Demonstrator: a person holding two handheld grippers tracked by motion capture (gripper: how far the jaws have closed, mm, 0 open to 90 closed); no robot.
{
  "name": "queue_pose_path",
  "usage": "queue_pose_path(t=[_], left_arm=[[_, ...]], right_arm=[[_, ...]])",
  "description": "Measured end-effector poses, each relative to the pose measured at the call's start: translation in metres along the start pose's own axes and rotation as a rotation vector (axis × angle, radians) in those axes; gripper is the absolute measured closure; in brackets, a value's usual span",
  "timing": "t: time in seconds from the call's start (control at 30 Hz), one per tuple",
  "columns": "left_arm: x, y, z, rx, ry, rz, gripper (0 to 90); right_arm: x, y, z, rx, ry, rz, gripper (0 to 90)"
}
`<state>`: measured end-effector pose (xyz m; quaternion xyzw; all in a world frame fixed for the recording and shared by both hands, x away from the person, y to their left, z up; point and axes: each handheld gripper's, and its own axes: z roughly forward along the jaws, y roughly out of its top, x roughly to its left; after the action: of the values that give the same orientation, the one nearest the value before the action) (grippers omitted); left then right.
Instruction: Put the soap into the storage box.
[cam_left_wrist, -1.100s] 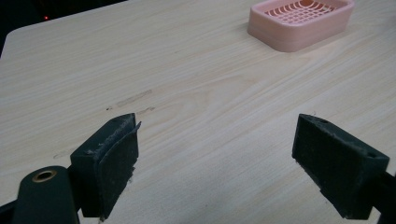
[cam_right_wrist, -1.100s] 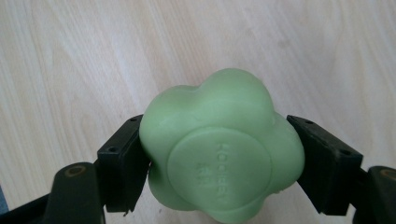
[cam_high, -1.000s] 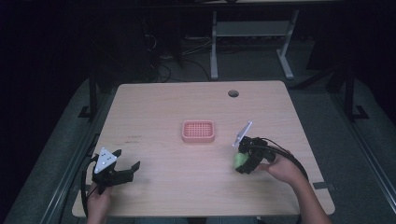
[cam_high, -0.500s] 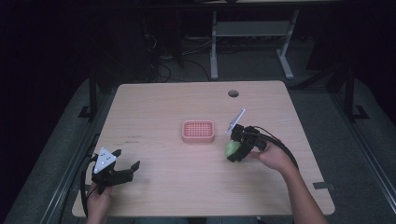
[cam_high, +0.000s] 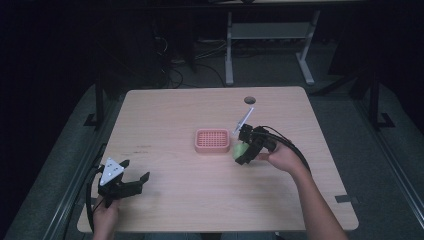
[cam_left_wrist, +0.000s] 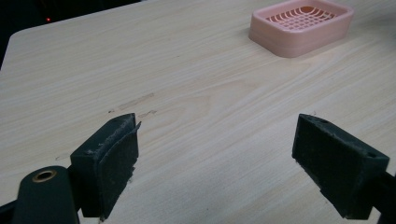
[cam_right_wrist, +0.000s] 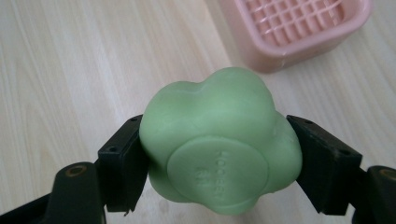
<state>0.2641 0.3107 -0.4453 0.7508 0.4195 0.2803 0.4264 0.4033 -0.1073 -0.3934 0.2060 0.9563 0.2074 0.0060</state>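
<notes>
A green flower-shaped soap is clamped between the jaws of my right gripper, held above the table. In the high view the soap and right gripper hang just right of a pink soap dish with a grid insert. The dish lies at the top right in the right gripper view. My left gripper rests near the table's front left corner, jaws wide apart with nothing between them. The dish lies far ahead of it.
The wooden table has a round cable hole near its back edge. Faint scuff marks lie ahead of the left gripper. A desk frame and cables stand on the dark floor behind.
My right gripper has carried the green soap leftward and away from the front edge, ending close beside the pink dish. The left gripper has stayed put.
</notes>
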Motion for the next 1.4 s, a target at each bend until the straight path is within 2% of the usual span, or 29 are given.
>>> queue_pose_path(t=[0.47,0.97,1.1,1.2,1.23,1.3,1.4], left_arm=[[0.001,0.000,0.000,-0.002,0.003,0.000,14.2],[0.001,0.000,0.000,0.001,0.006,0.002,14.2],[0.001,0.001,0.001,0.003,0.005,0.003,14.2],[0.000,0.001,0.001,-0.001,0.003,-0.004,14.2],[0.000,0.001,0.002,-0.002,0.002,-0.001,14.2],[0.000,0.001,0.002,0.000,0.002,0.002,14.2],[0.000,0.001,0.002,0.001,0.000,0.003,14.2]], right_arm=[[-0.011,0.028,0.003,0.008,0.011,-0.017,25.7],[-0.026,0.064,0.015,0.028,0.036,-0.033,25.7],[-0.027,0.074,0.019,0.054,0.023,-0.037,25.7],[-0.030,0.079,0.022,0.050,0.030,-0.037,25.7],[-0.030,0.083,0.025,0.072,0.015,-0.041,25.7],[-0.031,0.085,0.027,0.080,0.016,-0.042,25.7],[-0.033,0.091,0.030,0.080,0.017,-0.043,25.7]])
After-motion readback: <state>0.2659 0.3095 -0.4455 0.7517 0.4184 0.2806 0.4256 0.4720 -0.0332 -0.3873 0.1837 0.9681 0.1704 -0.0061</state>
